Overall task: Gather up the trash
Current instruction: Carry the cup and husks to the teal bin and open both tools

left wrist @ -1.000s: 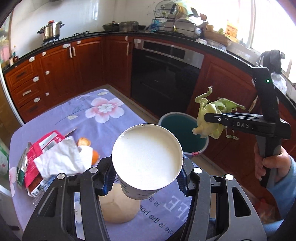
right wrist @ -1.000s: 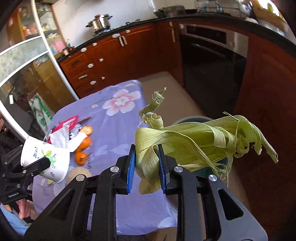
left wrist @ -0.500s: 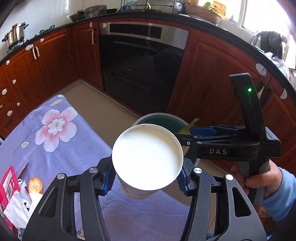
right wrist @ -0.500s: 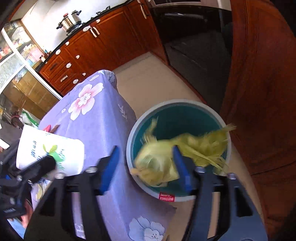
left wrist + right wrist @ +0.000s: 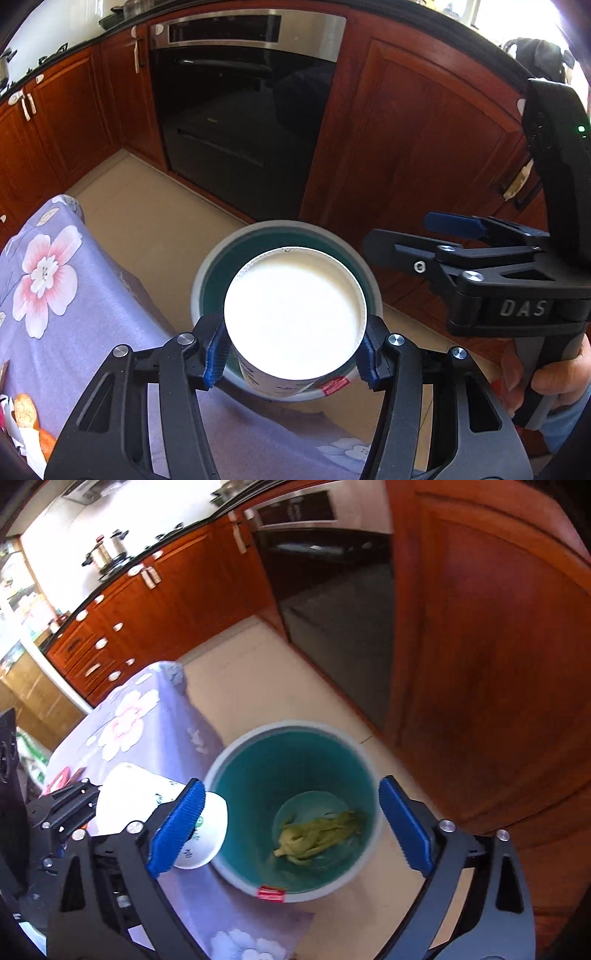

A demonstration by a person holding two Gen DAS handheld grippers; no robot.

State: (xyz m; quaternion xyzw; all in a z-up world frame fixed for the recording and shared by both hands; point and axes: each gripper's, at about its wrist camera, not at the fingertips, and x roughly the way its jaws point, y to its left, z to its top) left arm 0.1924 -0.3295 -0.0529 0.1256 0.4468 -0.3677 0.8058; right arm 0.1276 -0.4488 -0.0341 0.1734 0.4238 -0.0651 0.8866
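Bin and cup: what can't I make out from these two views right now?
- Bin floor, left wrist view: hidden behind the cup.
- Cup's inside: left view shows only its base, and in the right view the right tongs cover part of it.
- Table trash, left view: cut off at the lower left edge.
- Husk, right view: blurred, detail unclear.

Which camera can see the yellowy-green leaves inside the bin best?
The right wrist view: it looks straight down into the round teal bin, where the yellow-green corn husks lie on the bottom. In the left wrist view, the white paper cup hides the bin's inside, so no husks show.
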